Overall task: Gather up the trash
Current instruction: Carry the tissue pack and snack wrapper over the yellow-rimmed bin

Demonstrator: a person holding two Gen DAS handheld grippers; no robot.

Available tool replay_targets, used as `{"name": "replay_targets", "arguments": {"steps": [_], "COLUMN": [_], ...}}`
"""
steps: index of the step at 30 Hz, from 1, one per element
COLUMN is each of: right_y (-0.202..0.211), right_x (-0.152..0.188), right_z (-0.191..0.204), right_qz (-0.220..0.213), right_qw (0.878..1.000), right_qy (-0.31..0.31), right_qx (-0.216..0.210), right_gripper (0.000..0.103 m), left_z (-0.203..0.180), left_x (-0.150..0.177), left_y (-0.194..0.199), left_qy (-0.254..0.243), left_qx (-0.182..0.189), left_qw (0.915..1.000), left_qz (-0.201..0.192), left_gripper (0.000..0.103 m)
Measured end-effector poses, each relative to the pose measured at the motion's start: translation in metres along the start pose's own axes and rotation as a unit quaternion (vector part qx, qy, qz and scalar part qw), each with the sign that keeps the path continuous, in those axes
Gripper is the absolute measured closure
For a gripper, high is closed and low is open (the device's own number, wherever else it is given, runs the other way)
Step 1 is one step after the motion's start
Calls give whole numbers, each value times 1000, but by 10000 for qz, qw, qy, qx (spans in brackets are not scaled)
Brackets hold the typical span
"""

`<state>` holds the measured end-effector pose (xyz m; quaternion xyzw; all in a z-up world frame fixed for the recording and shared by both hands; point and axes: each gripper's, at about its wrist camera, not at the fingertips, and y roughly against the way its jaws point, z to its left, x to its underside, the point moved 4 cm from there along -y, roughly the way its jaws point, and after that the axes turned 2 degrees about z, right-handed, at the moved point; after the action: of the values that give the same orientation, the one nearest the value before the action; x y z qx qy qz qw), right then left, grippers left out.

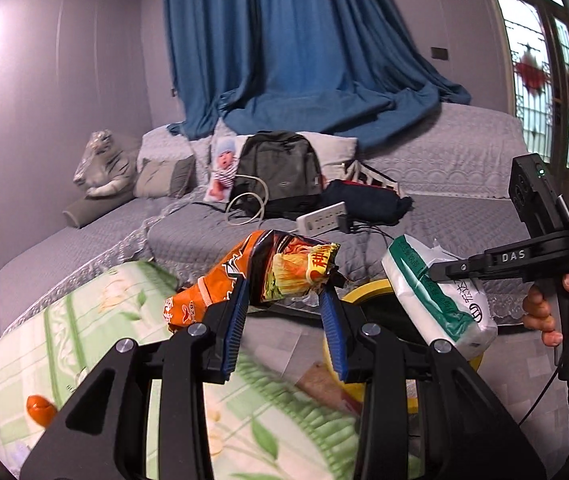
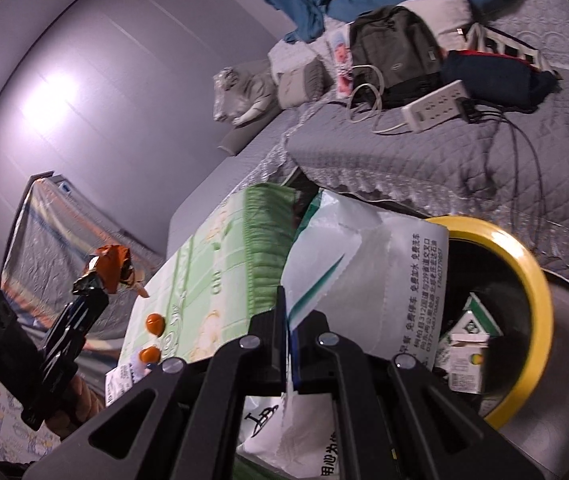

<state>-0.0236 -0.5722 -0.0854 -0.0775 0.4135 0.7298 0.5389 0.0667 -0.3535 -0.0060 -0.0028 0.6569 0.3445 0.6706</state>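
Observation:
My left gripper is shut on an orange snack wrapper and holds it in the air above the table; it also shows in the right wrist view. My right gripper is shut on a white and green tissue pack, which hangs over the yellow-rimmed trash bin. In the left wrist view the tissue pack sits at the right, above the bin's rim. A green and white carton lies inside the bin.
A table with a green flowered cloth stands below the left gripper, with small orange fruits on it. Behind is a grey sofa with a backpack, a power strip, cables and cushions. A blue curtain hangs behind.

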Motion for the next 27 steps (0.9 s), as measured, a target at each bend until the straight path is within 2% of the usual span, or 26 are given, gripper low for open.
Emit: {"name": "replay_targets", "arguments": {"steps": [7, 13, 24, 27], "right_y": [8, 4, -23, -36], "right_x": [1, 1, -10, -12], "right_z": [-43, -65, -91, -96], "right_qz": [-74, 90, 649, 943], "right_qw": [9985, 9970, 9868, 9826], "right_qy": [-233, -392, -282, -252], "right_qx": [494, 665, 1459, 1577], "right_gripper": [102, 102, 102, 102], "left_z": [-32, -49, -70, -78], "left_x": [-2, 1, 24, 30], "left_y": [-25, -46, -142, -165], "left_qy": [-168, -257, -300, -401], "left_qx": [236, 294, 329, 298], "left_qw": [9996, 9990, 9947, 9926], "left_qz": [68, 206, 925, 1105], "left_gripper": [69, 68, 68, 68]}}
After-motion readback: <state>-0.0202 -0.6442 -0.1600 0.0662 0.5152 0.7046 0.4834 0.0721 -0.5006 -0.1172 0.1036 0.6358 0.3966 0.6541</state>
